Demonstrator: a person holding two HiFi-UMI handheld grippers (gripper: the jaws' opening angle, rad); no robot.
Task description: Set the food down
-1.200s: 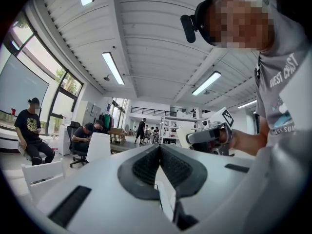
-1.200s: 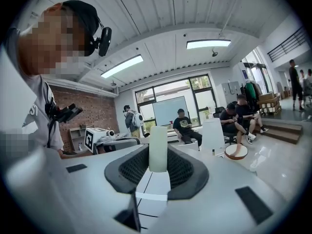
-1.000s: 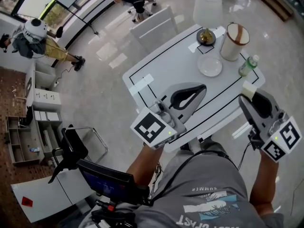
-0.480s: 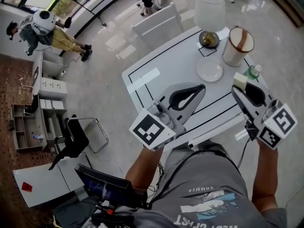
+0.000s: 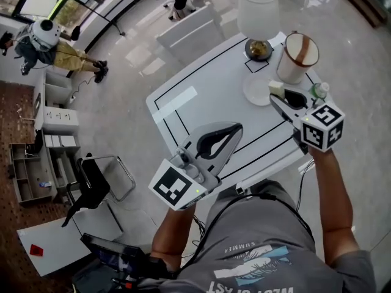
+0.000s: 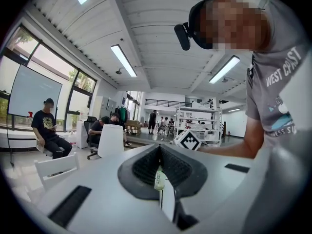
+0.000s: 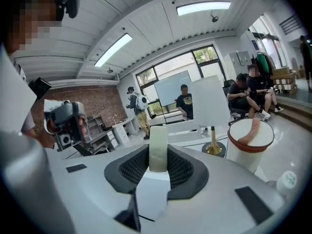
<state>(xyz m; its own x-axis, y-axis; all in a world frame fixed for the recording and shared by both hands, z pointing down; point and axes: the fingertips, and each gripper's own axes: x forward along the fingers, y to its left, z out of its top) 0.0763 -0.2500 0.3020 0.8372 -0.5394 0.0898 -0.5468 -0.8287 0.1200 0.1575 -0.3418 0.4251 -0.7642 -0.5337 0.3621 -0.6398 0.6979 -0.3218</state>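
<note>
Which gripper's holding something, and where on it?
Right gripper: pale food block, pinched across its sides, far end sticking out past the jaws. Left gripper: nothing.

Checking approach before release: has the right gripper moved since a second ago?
Yes. The right gripper, holding the food, came from off the table edge up to the white plate.

T-shirt (image 6: 280, 74): "WEST COAST" on chest; "SUMMER" printed smaller, head view.

Open-plan lab office, projection screen (image 7: 170, 87), shelving (image 6: 200, 123)
</note>
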